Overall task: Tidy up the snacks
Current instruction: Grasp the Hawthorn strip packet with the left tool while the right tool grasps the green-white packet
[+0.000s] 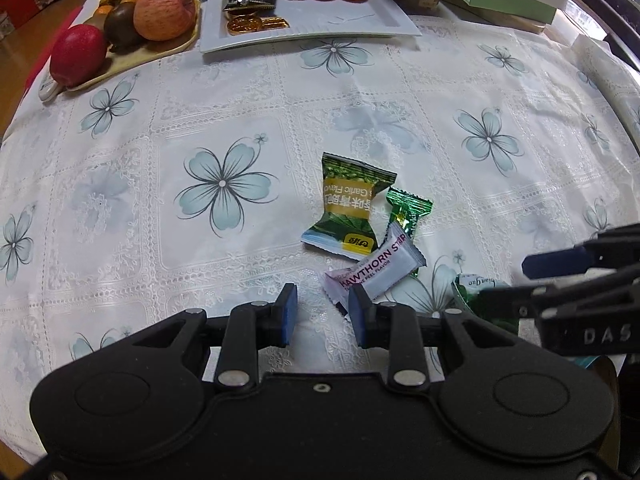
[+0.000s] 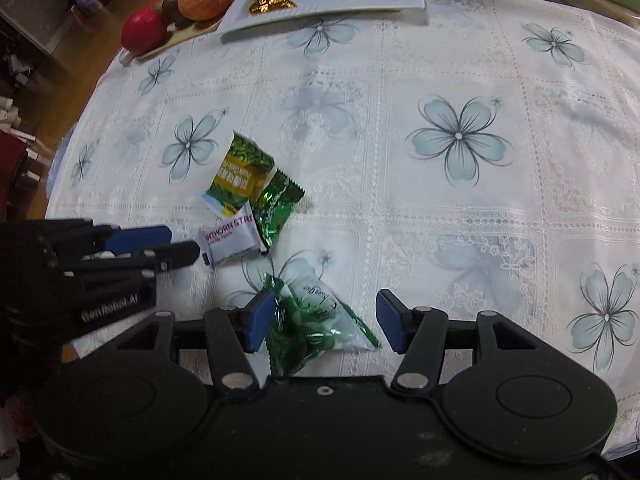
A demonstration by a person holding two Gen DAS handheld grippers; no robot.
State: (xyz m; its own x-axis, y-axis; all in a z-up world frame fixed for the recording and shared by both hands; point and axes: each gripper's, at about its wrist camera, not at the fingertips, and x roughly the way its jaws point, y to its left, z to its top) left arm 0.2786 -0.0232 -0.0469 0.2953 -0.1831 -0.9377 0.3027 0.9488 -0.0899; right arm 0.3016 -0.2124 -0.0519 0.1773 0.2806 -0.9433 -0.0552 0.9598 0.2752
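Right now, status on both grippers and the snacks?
Left gripper open beside hawthorn strip packet. Right gripper open, straddling green-and-clear packet. Nothing gripped. Four packets loose on tablecloth; white tray beyond.

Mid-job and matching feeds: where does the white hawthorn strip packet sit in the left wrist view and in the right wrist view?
Left wrist view: hawthorn strip packet lies low, right of centre, just ahead of the open left gripper, its near end by the right-hand finger.
Right wrist view: same packet lies left of centre, just beyond the left gripper's tips.
Shared landmark: the garlic flavor packet, just beyond it in both.
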